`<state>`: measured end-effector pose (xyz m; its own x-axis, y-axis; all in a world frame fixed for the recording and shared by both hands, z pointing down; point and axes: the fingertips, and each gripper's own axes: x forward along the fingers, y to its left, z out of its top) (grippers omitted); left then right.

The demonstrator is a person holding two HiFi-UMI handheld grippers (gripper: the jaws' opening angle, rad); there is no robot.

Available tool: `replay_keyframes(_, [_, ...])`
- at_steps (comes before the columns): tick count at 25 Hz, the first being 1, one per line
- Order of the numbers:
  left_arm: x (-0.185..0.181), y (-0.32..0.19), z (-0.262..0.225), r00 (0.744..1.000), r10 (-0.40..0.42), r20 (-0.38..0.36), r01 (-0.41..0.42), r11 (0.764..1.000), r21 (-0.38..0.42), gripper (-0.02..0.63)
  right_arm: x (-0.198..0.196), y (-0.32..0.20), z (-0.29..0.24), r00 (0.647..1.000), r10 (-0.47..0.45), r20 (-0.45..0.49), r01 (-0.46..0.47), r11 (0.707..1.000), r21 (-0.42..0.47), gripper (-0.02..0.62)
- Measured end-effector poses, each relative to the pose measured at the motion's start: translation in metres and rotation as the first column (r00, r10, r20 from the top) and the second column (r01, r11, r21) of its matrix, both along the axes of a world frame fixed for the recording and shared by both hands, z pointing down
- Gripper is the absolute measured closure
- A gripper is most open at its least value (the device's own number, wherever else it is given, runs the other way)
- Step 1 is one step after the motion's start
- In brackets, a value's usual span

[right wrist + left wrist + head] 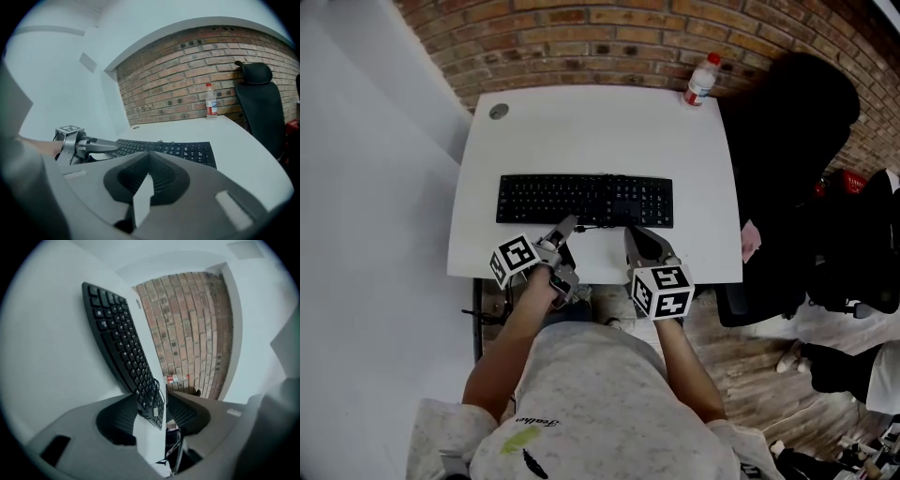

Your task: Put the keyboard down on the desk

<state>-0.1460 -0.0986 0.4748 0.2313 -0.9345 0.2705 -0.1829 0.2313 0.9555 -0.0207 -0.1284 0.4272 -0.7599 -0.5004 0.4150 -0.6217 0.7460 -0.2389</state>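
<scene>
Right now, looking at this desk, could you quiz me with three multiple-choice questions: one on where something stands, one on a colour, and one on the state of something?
1. Where does the bottle stand?
A. At the far right corner of the desk
B. On top of the keyboard
C. On the floor

2. What colour is the keyboard?
A. White
B. Black
C. Red

3. How do the jaws of the right gripper stand?
A. Wide apart
B. Closed on the keyboard
C. Together, with nothing between them

Answers:
1. A, as the head view shows the bottle at the desk's far right corner.
2. B, as its keys and frame are black against the white desk.
3. C, as the right gripper view shows the jaws meeting, short of the keyboard.
</scene>
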Motion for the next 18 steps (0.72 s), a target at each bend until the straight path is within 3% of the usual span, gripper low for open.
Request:
replay_keyframes(4, [0.001,0.009,-0.022,0.979,0.017,0.202,-0.029,0.998,0.052,0.469,0.004,0.005,-0.017,1.000,-0.017,0.018,0.017,0.999,0.035,0.584])
replay_keyframes(7, [0.005,0.017,-0.037,0.924,0.037,0.380,-0.070,0.995,0.071,0.504,0.007,0.011,-0.026,0.999,-0.032,0.025,0.031,0.998,0.056,0.584])
replay_keyframes(10, [0.015,0.025,-0.048,0.835,0.074,0.545,-0.133,0.989,0.071,0.536,0.012,0.020,-0.030,0.999,-0.045,0.021,0.044,0.997,0.064,0.584])
replay_keyframes(13, [0.026,0.031,-0.060,0.725,0.097,0.682,-0.187,0.981,0.059,0.578,0.015,0.028,-0.038,0.998,-0.061,0.023,0.059,0.995,0.079,0.584])
replay_keyframes(16, [0.035,0.038,-0.070,0.624,0.092,0.776,-0.213,0.976,0.055,0.614,0.019,0.036,-0.045,0.996,-0.083,0.024,0.080,0.992,0.095,0.584])
replay_keyframes(18, [0.042,0.042,-0.073,0.576,0.086,0.813,-0.224,0.973,0.056,0.614,0.024,0.040,-0.047,0.996,-0.090,0.020,0.087,0.990,0.107,0.584])
